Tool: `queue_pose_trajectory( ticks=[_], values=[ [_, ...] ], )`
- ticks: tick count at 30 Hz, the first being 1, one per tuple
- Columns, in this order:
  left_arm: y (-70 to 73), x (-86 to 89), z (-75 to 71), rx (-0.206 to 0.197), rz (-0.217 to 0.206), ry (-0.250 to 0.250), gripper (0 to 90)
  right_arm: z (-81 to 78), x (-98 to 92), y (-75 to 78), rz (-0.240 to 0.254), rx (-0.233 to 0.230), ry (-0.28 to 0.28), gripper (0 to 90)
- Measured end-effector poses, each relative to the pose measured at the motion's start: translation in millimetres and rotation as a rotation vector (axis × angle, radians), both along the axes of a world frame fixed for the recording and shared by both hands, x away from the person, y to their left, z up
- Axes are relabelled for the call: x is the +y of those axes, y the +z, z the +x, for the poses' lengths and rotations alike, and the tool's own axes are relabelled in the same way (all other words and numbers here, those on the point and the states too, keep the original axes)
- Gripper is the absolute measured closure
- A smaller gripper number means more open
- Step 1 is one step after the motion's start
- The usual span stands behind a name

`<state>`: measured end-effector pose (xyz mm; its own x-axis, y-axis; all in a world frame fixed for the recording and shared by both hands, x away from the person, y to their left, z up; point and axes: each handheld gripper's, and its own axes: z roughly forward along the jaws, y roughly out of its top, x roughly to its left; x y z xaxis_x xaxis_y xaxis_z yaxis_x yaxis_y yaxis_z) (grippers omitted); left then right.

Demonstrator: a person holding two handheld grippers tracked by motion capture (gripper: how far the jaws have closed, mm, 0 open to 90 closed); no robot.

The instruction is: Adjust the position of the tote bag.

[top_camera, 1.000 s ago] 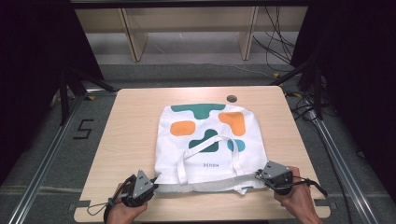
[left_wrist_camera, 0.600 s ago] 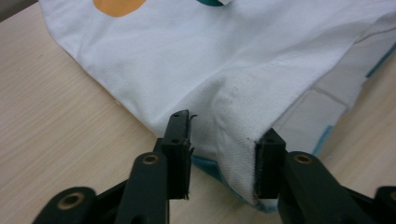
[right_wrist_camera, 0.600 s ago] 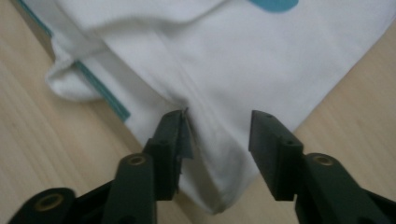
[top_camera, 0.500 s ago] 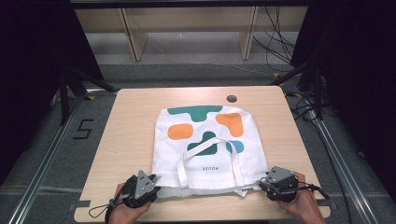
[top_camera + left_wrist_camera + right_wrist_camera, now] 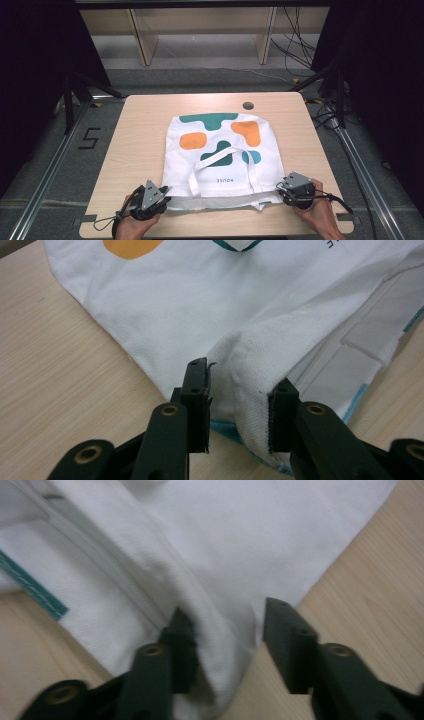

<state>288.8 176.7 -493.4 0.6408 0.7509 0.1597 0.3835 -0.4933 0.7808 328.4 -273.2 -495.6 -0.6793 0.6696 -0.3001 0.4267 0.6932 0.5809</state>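
A white tote bag (image 5: 220, 150) printed with green, orange and blue shapes lies flat on the wooden table (image 5: 140, 130), its handles (image 5: 220, 157) folded onto it. My left gripper (image 5: 164, 198) is at the bag's near left corner. In the left gripper view the corner fabric (image 5: 245, 370) bulges between the jaws of that gripper (image 5: 237, 405); one pad touches it and the other stands clear. My right gripper (image 5: 281, 190) is at the near right corner, where a fold of the bag (image 5: 215, 625) lies between its parted jaws (image 5: 227, 640). Both pairs of jaws have just been closing.
A round cable hole (image 5: 248, 105) sits near the table's far edge. Wooden shelving (image 5: 200, 30) and loose cables (image 5: 295, 50) are on the floor beyond. A "5" mark (image 5: 89, 138) is on the floor to the left. Metal rails run along both sides.
Both grippers have let go of the bag's near corners, so the near edge now rests slack on the table. The right hand has sunk a little.
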Motion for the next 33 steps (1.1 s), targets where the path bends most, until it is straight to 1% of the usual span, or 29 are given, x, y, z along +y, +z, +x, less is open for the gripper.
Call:
queue_pose_trajectory(
  ticks=[1,2,3,4,5,6,7,9,10,11,12,13,14,16,18,19,20,21,22,23,25,26,27,28,29,30,31,32,33],
  values=[
    [-1.9,0.2,0.7,0.013,0.018,-0.007,67.1,-0.4,-1.1,2.7,0.012,0.003,0.026,73.8],
    [-2.8,0.9,1.0,0.028,0.053,-0.014,65.0,-2.6,-2.2,6.5,0.036,-0.005,0.017,77.1],
    [-7.0,0.8,2.4,0.043,0.062,-0.006,61.0,-3.2,-5.7,12.0,0.059,-0.024,0.031,83.3],
    [-7.0,0.8,2.4,0.043,0.062,-0.006,59.8,-3.2,-6.6,13.7,0.077,-0.025,0.024,84.0],
    [-8.7,1.0,2.9,0.057,0.065,-0.003,59.8,-3.2,-6.6,13.7,0.077,-0.025,0.024,84.0],
    [-13.6,0.6,4.7,0.078,0.096,0.001,58.9,-2.4,-8.5,17.5,0.121,-0.025,0.023,85.3],
    [-17.8,-0.3,7.0,0.087,0.119,0.002,59.1,-3.2,-8.7,19.0,0.136,-0.019,0.008,85.7],
    [-20.1,-0.7,8.3,0.082,0.11,-0.002,65.7,-2.4,-9.3,22.3,0.151,-0.036,0.018,86.0],
    [-18.4,-1.1,9.2,0.072,0.108,-0.003,74.5,-3.6,-9.3,23.8,0.164,-0.028,0.015,86.1],
    [-13.3,-1.9,9.7,0.049,0.109,-0.019,80.8,-2.5,-10.2,25.1,0.18,-0.039,0.026,86.2],
    [-12.6,-2.6,9.6,0.034,0.102,-0.028,83.4,-3.2,-10.7,26.5,0.193,-0.035,0.021,86.2],
    [-11.1,-2.7,8.0,0.028,0.115,-0.019,84.0,-3.9,-10.6,28.3,0.199,-0.037,0.02,86.2],
    [-9.6,-1.8,7.2,0.027,0.114,-0.032,84.3,-3.2,-11.2,30.8,0.198,-0.05,0.033,86.3],
    [-7.3,-0.8,5.7,0.019,0.104,-0.03,84.8,-3.9,-11.5,33.6,0.208,-0.049,0.025,86.3],
    [-0.6,1.6,3.2,0.003,0.09,-0.038,84.9,-4.4,-12.9,41.4,0.237,-0.057,0.029,86.3],
    [4.6,3.2,3.1,-0.039,0.051,-0.044,84.9,-4.8,-14.0,43.7,0.245,-0.053,0.032,86.3],
    [7.4,4.3,0.6,-0.015,0.035,-0.024,84.9,-4.8,-15.2,45.3,0.263,-0.049,0.031,86.2],
    [7.4,4.3,0.6,-0.015,0.035,-0.024,84.8,-4.8,-15.2,45.3,0.263,-0.049,0.031,86.2],
    [9.0,5.7,3.1,-0.038,0.029,-0.049,84.8,-4.4,-17.9,48.4,0.291,-0.042,0.036,86.1],
    [12.3,6.5,3.6,-0.036,0.019,-0.056,84.8,-5.9,-17.7,50.4,0.312,-0.026,0.023,86.0],
    [19.1,7.9,3.1,-0.055,-0.011,-0.054,84.7,-4.2,-19.6,57.4,0.317,-0.045,0.041,86.1],
    [19.1,7.9,3.1,-0.055,-0.011,-0.054,84.7,-4.2,-19.6,57.4,0.317,-0.045,0.041,86.1],
    [29.1,9.0,2.2,-0.071,-0.057,-0.033,84.7,-3.6,-19.4,66.8,0.329,-0.052,0.047,86.4],
    [34.2,9.5,2.4,-0.075,-0.079,-0.033,84.7,-2.4,-19.6,72.2,0.328,-0.073,0.057,86.5],
    [34.2,9.5,2.4,-0.075,-0.079,-0.033,84.7,-2.4,-19.6,72.2,0.328,-0.073,0.057,86.5],
    [40.0,10.9,3.7,-0.097,-0.067,-0.042,84.7,-2.9,-18.3,77.5,0.346,-0.066,0.049,86.6],
    [43.8,10.0,3.3,-0.097,-0.096,-0.026,84.8,-0.9,-18.4,82.7,0.351,-0.082,0.059,86.6],
    [50.3,11.4,5.3,-0.116,-0.091,-0.04,84.8,0.8,-18.8,88.4,0.356,-0.077,0.068,86.7],
    [55.8,10.4,5.1,-0.114,-0.128,-0.03,84.8,3.6,-19.7,99.4,0.364,-0.092,0.071,86.9]
  ],
)
